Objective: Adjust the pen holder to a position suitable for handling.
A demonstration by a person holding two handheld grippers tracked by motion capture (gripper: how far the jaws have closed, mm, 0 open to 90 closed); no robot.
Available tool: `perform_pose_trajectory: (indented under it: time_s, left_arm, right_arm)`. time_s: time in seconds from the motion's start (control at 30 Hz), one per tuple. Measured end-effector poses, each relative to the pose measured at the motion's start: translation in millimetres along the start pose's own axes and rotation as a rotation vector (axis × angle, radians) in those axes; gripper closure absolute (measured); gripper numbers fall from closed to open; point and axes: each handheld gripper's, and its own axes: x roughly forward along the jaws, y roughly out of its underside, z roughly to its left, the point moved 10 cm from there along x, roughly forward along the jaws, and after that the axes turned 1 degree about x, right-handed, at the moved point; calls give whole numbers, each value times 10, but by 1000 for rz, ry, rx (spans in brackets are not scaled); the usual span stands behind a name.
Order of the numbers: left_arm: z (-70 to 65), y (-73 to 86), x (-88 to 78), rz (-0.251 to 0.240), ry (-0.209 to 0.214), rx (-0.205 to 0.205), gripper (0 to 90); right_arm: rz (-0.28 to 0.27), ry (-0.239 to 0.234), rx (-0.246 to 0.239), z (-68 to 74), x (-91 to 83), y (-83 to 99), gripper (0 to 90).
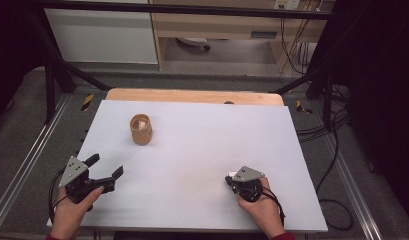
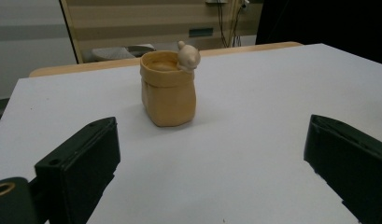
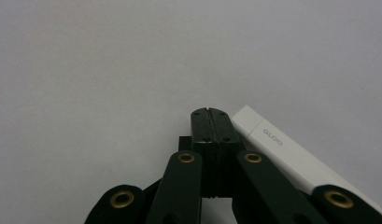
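Note:
A tan sack-shaped pot (image 1: 141, 131) stands upright on the white tabletop (image 1: 202, 145), left of centre toward the back. A small pale figure (image 2: 188, 57) perches on its rim. My left gripper (image 1: 106, 165) rests near the front left corner, open, pointing at the pot (image 2: 169, 93) from a distance, with nothing between its jaws (image 2: 209, 140). Near the front right, my right gripper (image 1: 228, 178) sits low on the table, shut, its jaws pressed together (image 3: 210, 112). A white glue stick (image 3: 282, 149) marked GLOO lies alongside its right jaw, not between the pads.
A wooden table edge (image 1: 192, 95) shows beyond the white sheet. Black frame bars (image 1: 57, 75) stand at the back corners. Cables (image 1: 337, 200) trail over the floor at the right. A light cabinet (image 1: 102, 35) and wooden furniture sit behind.

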Motion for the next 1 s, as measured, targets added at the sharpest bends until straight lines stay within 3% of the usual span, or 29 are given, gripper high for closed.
perform_pose_trajectory:
  time_s: [1.0]
  left_arm:
    - [4,4,0,3,-1,0,34]
  right_arm:
    - [3,21,41,-82,80,-37,900]
